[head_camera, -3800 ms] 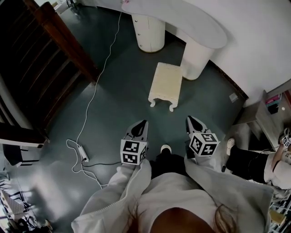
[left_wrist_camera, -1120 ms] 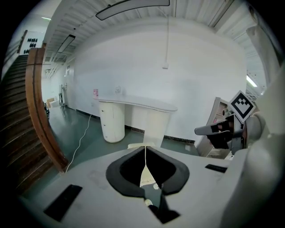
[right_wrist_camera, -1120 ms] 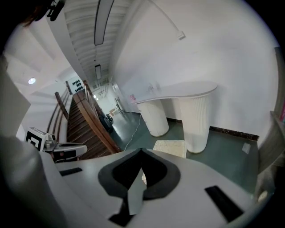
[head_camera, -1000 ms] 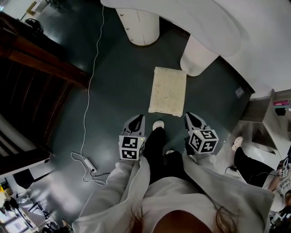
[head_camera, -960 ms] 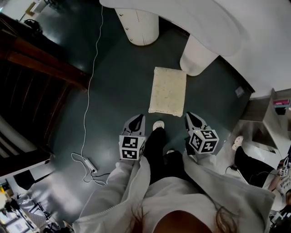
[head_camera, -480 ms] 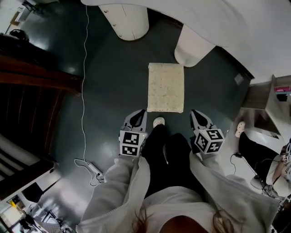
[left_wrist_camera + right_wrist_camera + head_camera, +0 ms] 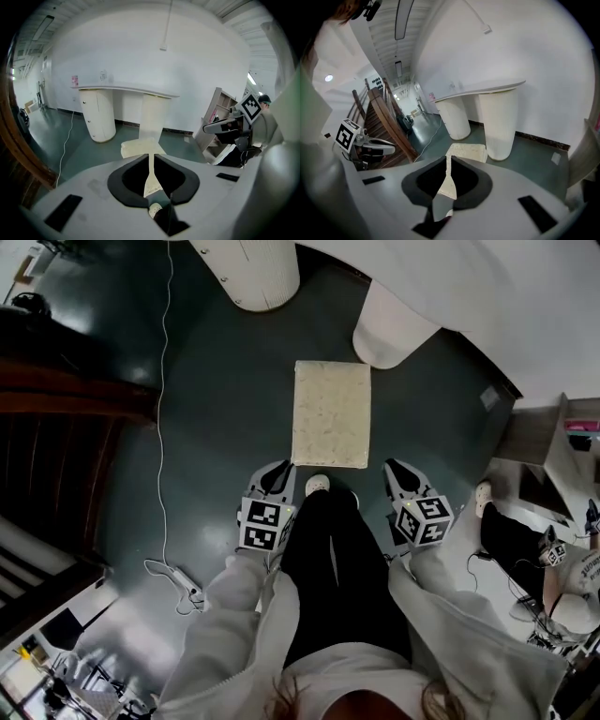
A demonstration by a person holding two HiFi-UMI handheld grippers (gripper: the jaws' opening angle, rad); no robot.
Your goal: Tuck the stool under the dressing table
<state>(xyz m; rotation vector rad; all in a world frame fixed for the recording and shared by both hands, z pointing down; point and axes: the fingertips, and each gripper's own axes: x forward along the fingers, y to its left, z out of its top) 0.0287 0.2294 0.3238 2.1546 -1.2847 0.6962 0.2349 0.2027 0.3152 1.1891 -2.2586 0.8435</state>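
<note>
— What is the room showing?

— A glossy dark green floor (image 7: 216, 427) is stretching out below a plain white wall. A thin white cable (image 7: 161, 427) is trailing across it beside dark wooden stairs (image 7: 56, 409).

— And the stool?

— The stool (image 7: 330, 413), cream, rectangular and speckled, is standing on the floor outside the dressing table (image 7: 450, 277). Its far end is lying near the ribbed round pedestal (image 7: 389, 329). The seat is hiding its legs, and the tabletop is running off the frame.

— The fingers?

— The left gripper (image 7: 276, 468) is pressing its fingers together on nothing. The right gripper (image 7: 394, 468) has just been opening its fingers to a narrow gap, with nothing between them.
</note>
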